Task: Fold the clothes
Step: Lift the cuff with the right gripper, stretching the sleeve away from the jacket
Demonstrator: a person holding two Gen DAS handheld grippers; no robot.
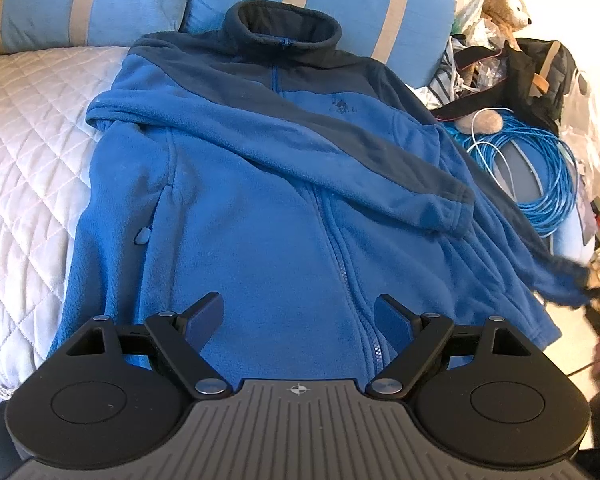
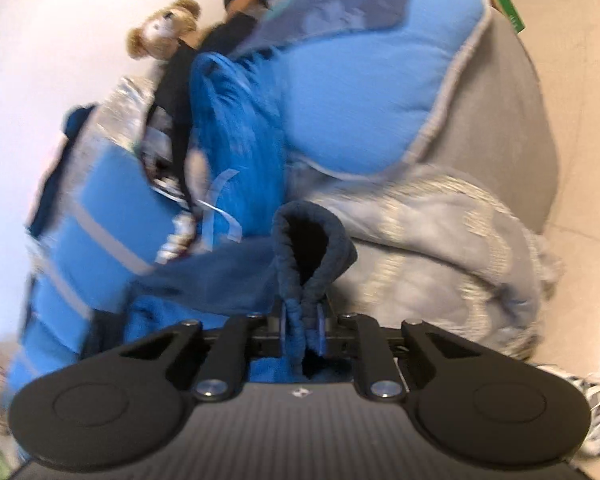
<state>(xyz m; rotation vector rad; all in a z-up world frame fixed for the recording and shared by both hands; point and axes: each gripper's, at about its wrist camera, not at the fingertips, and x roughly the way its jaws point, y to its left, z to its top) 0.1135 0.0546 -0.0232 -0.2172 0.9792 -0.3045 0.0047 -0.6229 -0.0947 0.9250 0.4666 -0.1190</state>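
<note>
- A white quilted bedspread (image 1: 24,152) is covering the surface to the left of the blue fleece jacket (image 1: 260,220), which is lying front-up on it with the zipper closed.
- Two blue pillows with beige stripes (image 1: 100,0) are standing behind the jacket's dark collar (image 1: 284,24), leaning at the back of the bed.
- One sleeve (image 1: 300,148) is lying folded across the jacket's chest, slanting down toward the jacket's right edge.
- The left gripper (image 1: 299,320) is hovering over the jacket's lower hem, its fingers spread wide with only fabric below them and nothing pinched.
- To the right of the jacket, a coil of blue cable (image 1: 540,176) is sitting just beside the shoulder, with a black bag (image 1: 532,76) behind it.
- A stuffed bear (image 1: 504,4) is sitting behind the bag, well to the right of the jacket's collar, against a pale wall.
- The jacket's other sleeve (image 1: 540,268) is stretching off to the right, its dark cuff blurred at the picture's edge.
- In the right wrist view, the right gripper (image 2: 302,328) is pinching that dark cuff (image 2: 308,248), its pads pressed together on the bunched fabric.
- Beyond the cuff, a pale blue-grey blanket (image 2: 452,240) is lying crumpled, with a grey cushion (image 2: 532,128) and light floor to its right.
</note>
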